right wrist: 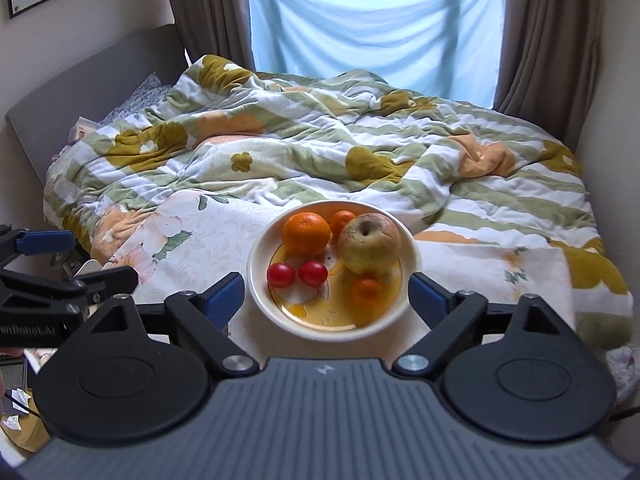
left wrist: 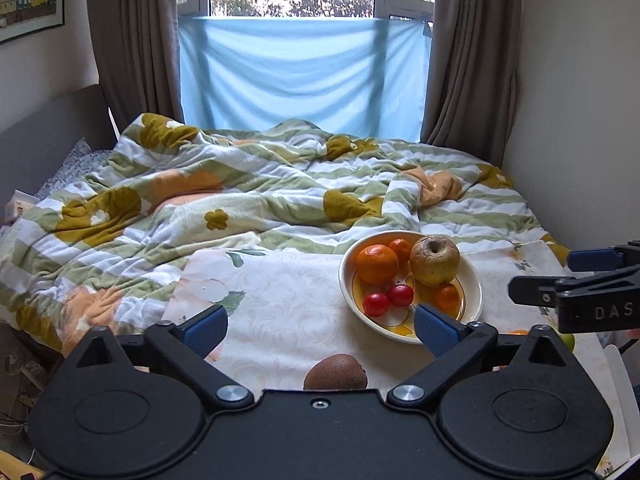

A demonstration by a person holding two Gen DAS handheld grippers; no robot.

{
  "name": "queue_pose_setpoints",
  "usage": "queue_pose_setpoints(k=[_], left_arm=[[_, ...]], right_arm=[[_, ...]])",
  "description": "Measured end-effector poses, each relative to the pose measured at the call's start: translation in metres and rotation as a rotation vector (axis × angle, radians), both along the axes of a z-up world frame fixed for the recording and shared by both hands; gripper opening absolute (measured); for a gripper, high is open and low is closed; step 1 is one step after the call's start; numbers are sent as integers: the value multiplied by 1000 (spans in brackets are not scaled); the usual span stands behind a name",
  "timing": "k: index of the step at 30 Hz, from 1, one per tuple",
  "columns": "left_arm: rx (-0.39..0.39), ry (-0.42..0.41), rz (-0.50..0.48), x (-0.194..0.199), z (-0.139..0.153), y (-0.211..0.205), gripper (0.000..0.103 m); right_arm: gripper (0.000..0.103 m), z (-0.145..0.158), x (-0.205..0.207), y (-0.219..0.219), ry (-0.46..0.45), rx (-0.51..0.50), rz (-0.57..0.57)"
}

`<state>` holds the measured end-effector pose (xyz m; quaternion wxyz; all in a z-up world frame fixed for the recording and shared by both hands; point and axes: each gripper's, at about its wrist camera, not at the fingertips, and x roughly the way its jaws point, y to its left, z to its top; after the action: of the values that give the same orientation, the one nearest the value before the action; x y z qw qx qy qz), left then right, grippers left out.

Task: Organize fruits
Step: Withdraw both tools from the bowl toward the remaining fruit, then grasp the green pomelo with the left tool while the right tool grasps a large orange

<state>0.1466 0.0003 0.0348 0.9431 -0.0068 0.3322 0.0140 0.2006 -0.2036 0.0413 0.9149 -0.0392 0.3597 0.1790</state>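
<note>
Six fruits sat in the bowl (right wrist: pixel 256 280) already: a big orange (right wrist: pixel 306 232), two small ones, an apple (right wrist: pixel 370 242) and two tomatoes (right wrist: pixel 298 274). One kiwi (left wrist: pixel 336 372) lay outside it on the cloth (left wrist: pixel 288 300), just ahead of my left gripper (left wrist: pixel 320 330), whose fingers stood wide apart with nothing between them. My right gripper (right wrist: pixel 326 294) was spread too, empty, its fingers on either side of the bowl.

I judged the kiwi to be the next pick. It looked round and firm, so a skewed pinch could squirt it forward off the cloth edge or into the bowl rim. The cloth seemed to lie over soft bedding, so pressing down might tip the bowl and roll the apple out. The crowded bowl left little room; a drop near the tomatoes could knock them loose.

A rumpled quilt (left wrist: pixel 200 200) lay behind, and the right gripper hung close beside the bowl, in the left's path. Something green showed under it; I couldn't tell what.
</note>
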Motion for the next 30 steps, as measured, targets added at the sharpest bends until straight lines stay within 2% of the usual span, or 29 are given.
queue_pose_setpoints(k=[7, 12, 20, 30], left_arm=[[76, -27, 27, -27, -2, -5, 103], [74, -16, 68, -38, -11, 3, 103], [80, 31, 159, -32, -41, 27, 103], [63, 85, 218, -5, -100, 61, 103]], right_arm=[[103, 4, -35, -22, -67, -38, -31], [103, -5, -49, -37, -77, -65, -40], [103, -44, -49, -49, -39, -94, -71], [103, -101, -25, -53, 25, -70, -135]])
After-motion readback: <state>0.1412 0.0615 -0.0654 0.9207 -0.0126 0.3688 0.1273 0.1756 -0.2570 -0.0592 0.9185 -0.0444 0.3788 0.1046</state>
